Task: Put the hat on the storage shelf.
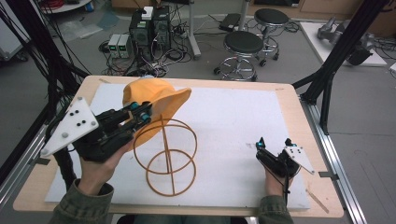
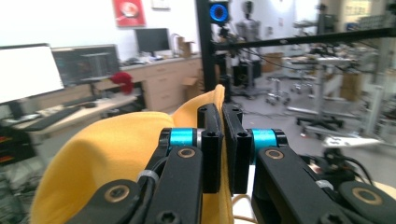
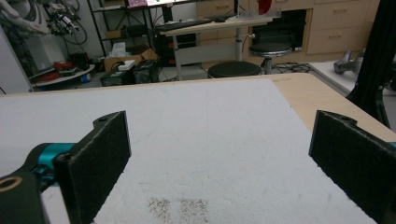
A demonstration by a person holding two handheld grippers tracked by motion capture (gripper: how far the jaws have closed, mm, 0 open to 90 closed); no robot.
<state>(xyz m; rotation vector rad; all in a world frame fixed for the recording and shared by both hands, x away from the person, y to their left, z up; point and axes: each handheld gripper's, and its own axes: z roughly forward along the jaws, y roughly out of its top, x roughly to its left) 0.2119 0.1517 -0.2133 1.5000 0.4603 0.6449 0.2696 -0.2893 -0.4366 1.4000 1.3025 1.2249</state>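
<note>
A yellow fabric hat (image 1: 154, 100) hangs in the air over the left half of the table, above and behind an orange wire stand (image 1: 166, 155) made of rings. My left gripper (image 1: 142, 113) is shut on the hat's edge, lifted off the table. In the left gripper view the two black jaws pinch a fold of the yellow hat (image 2: 107, 158) between them at the left gripper (image 2: 223, 135). My right gripper (image 1: 274, 143) rests near the table's front right, open and empty. In the right gripper view the right gripper (image 3: 219, 154) has its wide-spread pads (image 3: 100, 154) over bare white mat.
A white mat (image 1: 233, 121) covers most of the wooden table (image 1: 294, 100). Beyond the far edge stand two black stools (image 1: 243, 44), computer boxes with cables (image 1: 149, 30), and black frame posts (image 1: 343, 46) at the right.
</note>
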